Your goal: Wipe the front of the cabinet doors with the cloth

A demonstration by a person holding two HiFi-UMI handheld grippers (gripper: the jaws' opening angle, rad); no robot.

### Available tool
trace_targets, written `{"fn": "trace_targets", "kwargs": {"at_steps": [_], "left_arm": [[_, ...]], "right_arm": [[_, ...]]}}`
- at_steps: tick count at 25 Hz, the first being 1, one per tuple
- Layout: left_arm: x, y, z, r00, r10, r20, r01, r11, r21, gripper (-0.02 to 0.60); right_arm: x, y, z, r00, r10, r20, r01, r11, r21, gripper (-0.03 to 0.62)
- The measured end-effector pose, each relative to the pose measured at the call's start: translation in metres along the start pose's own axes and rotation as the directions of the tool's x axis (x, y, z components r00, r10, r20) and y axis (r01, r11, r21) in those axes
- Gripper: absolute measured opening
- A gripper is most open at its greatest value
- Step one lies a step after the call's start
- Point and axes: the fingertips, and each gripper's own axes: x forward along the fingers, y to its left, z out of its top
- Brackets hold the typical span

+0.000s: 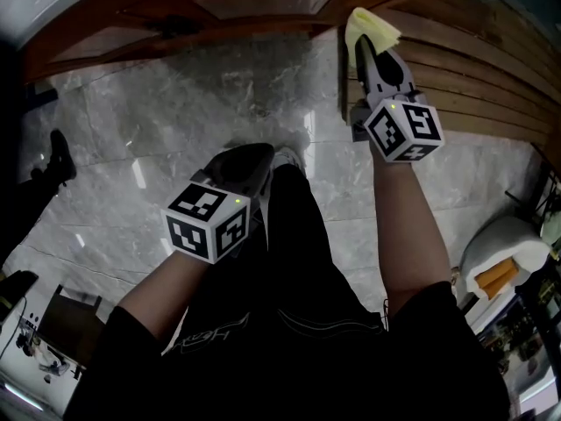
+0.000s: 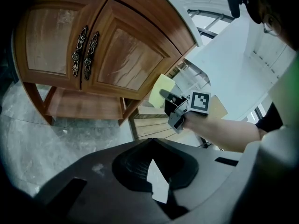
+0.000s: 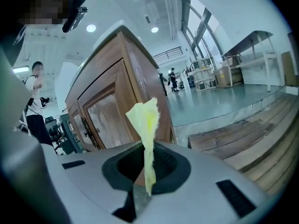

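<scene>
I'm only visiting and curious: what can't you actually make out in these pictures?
- Head view: the fronts of the doors, seen too steeply from above to judge.
- Left gripper view: whether the cloth touches the cabinet; depth is unclear there.
- Right gripper view: the doors' lower parts, hidden behind the right gripper's body and the cloth.

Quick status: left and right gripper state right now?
Left gripper: shut, nothing between the jaws.
Right gripper: shut on the yellow cloth, beside the cabinet.
</scene>
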Motion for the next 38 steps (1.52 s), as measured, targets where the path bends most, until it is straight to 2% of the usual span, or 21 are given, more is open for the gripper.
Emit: {"fn": "trace_targets", "kwargs": {"at_steps": [4,12,17,24,32,38], "left_arm": [[0.002,0.001,-0.005,1.0,-0.005,-0.011,0.005,1.0,-0.002,0.006],[-0.012,0.023,-0.005,1.0,0.009,0.003,-0.009,1.0,-0.024,0.006],[-0.031,0.047,-0.002,0.998,0.045,0.048,-0.042,0.997,-0.058,0.006],[-0.065,0.084,-0.005,0.992,0.085,0.091,-0.074,0.99,-0.117,0.006],[-0.107,0.134,-0.01,0.978,0.162,0.132,-0.132,0.969,-0.211,0.006],[-0.135,0.157,-0.01,0.971,0.19,0.149,-0.154,0.962,-0.224,0.006]], "right_arm": [[-0.008,-0.005,-0.013,1.0,-0.012,-0.016,0.012,1.0,0.005,0.041],[-0.006,0.022,-0.04,0.997,0.015,-0.078,-0.015,1.0,-0.004,0.041],[0.015,0.07,-0.049,0.99,0.089,-0.107,-0.091,0.996,-0.01,0.041],[0.046,0.146,-0.061,0.964,0.209,-0.164,-0.221,0.974,-0.054,0.041],[0.079,0.201,-0.077,0.944,0.259,-0.206,-0.278,0.959,-0.065,0.041],[0.103,0.232,-0.09,0.929,0.284,-0.235,-0.307,0.949,-0.067,0.041]]}}
